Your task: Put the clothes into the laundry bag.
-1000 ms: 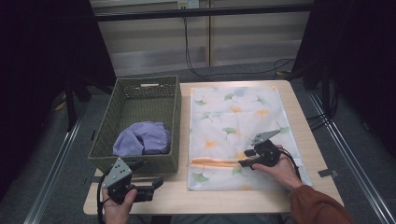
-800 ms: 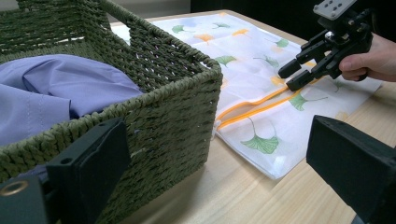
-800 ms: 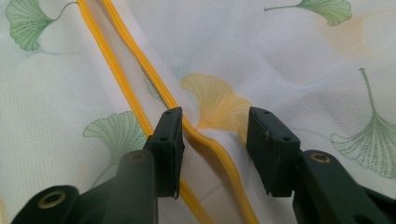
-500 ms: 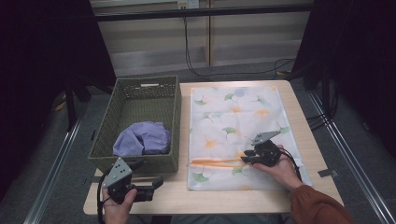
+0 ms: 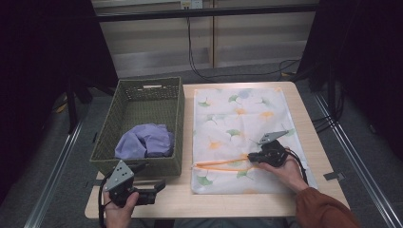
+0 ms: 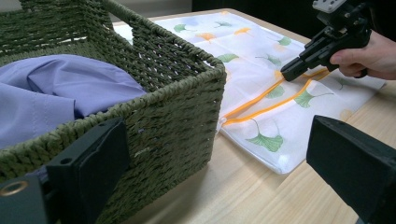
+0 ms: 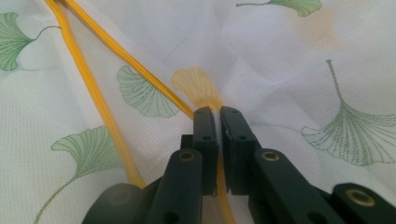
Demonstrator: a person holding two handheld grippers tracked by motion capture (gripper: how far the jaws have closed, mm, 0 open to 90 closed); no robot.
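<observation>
High view: a wooden table [image 5: 304, 114] carries, at its left, a green woven basket [image 5: 142, 97] holding a crumpled lavender garment [image 5: 145, 141], and beside it, flat on the tabletop, a white mesh laundry bag [image 5: 237, 123] printed with ginkgo leaves and edged by an orange zipper [image 5: 221, 164] near its front end. The right gripper [image 5: 251, 156] rests on the bag at the zipper's right end; the left gripper [image 5: 159, 185] sits at the table's near edge, just in front of the basket. The right gripper's jaws have just been closing: a second ago they stood apart over the zipper, and they are now pressed together on a fold of mesh at the zipper line, as the right gripper view [image 7: 217, 116] shows. This suggests the bag's opening edge is now gripped, ready to be pulled apart or lifted so the garment can go in. In the left gripper view the left gripper's jaws stand spread with nothing between them, facing the basket wall [image 6: 177, 116].
</observation>
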